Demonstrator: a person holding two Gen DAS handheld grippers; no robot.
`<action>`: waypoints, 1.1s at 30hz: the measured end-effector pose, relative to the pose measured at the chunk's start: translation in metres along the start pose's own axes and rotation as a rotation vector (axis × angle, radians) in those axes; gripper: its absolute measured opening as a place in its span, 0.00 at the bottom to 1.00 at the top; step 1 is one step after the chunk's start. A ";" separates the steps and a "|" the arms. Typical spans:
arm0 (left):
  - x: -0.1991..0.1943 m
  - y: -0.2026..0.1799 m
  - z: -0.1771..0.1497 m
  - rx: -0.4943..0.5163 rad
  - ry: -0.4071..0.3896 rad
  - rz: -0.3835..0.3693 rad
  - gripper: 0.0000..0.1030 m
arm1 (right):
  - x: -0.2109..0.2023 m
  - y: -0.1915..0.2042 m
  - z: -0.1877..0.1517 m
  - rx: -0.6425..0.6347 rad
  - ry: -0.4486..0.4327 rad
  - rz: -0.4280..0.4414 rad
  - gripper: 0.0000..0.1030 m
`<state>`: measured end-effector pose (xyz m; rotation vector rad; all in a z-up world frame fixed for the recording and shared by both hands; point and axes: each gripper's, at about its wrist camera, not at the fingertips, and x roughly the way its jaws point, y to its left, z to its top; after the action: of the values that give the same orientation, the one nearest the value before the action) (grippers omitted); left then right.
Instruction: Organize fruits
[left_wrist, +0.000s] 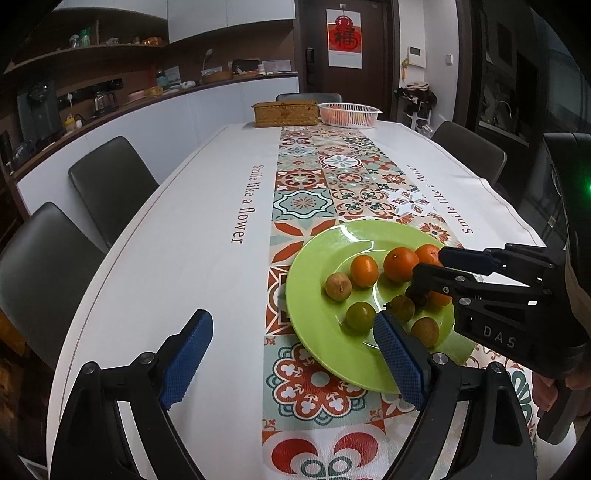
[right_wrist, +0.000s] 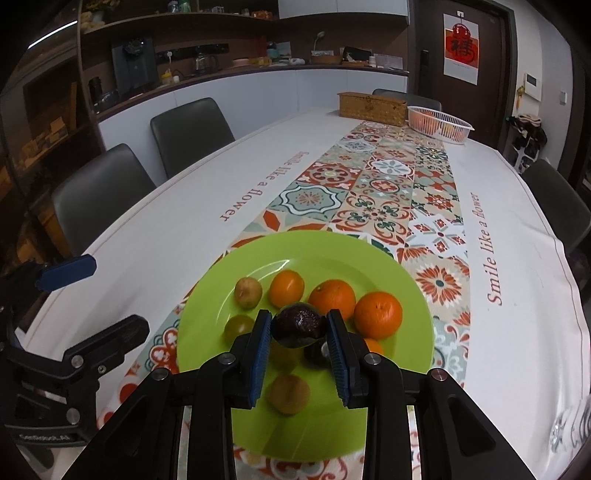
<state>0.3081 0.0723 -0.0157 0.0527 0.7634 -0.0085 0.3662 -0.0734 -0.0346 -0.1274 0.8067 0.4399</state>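
**Op:** Right gripper (right_wrist: 299, 326) is pinching a dark purple fruit (right_wrist: 298, 325), wrinkled skin, looks like a passion fruit. Both blue pads (right_wrist: 260, 356) press its sides. The fruit sits right at the fingertips, over the middle of the green plate (right_wrist: 399, 273); I can't tell from the wrist view if it's lifted or touching.

**Eng:** What's around it?

**Op:** Just past it, a row on the plate: a yellowish-brown plum (right_wrist: 248, 292) on the left, then a small orange (right_wrist: 286, 288), a mandarin (right_wrist: 332, 298), and a bigger mandarin (right_wrist: 378, 315) on the right. A green plum (right_wrist: 239, 327) is just left of my left pad. A brown round fruit (right_wrist: 288, 394) lies on the near side of the plate, below the fingers. Another dark fruit (right_wrist: 316, 352) is partly hidden behind the right finger.

**Eng:** Left side?

**Op:** Left gripper (left_wrist: 291, 362) is spread wide with nothing between the pads. Its left pad is over the white tablecloth (left_wrist: 166, 266); its right pad (left_wrist: 397, 360) overlaps the plate's near rim. The held fruit is ahead and to the right of it, mostly hidden by the right gripper.

**Eng:** Far end?

**Op:** A white plastic basket (left_wrist: 349, 114) with orange fruit inside, just beside a woven box (left_wrist: 285, 113). Both are well apart from the plate.
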 end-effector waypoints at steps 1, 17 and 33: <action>0.000 0.000 0.000 0.000 -0.002 0.001 0.86 | -0.001 0.000 0.000 0.003 -0.005 -0.010 0.34; -0.053 -0.022 -0.011 0.013 -0.102 -0.018 0.88 | -0.077 -0.005 -0.029 0.009 -0.105 -0.115 0.50; -0.142 -0.047 -0.041 0.035 -0.219 -0.039 0.96 | -0.185 0.005 -0.077 0.068 -0.248 -0.237 0.73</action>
<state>0.1764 0.0260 0.0510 0.0689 0.5457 -0.0632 0.2000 -0.1513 0.0456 -0.1017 0.5536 0.1986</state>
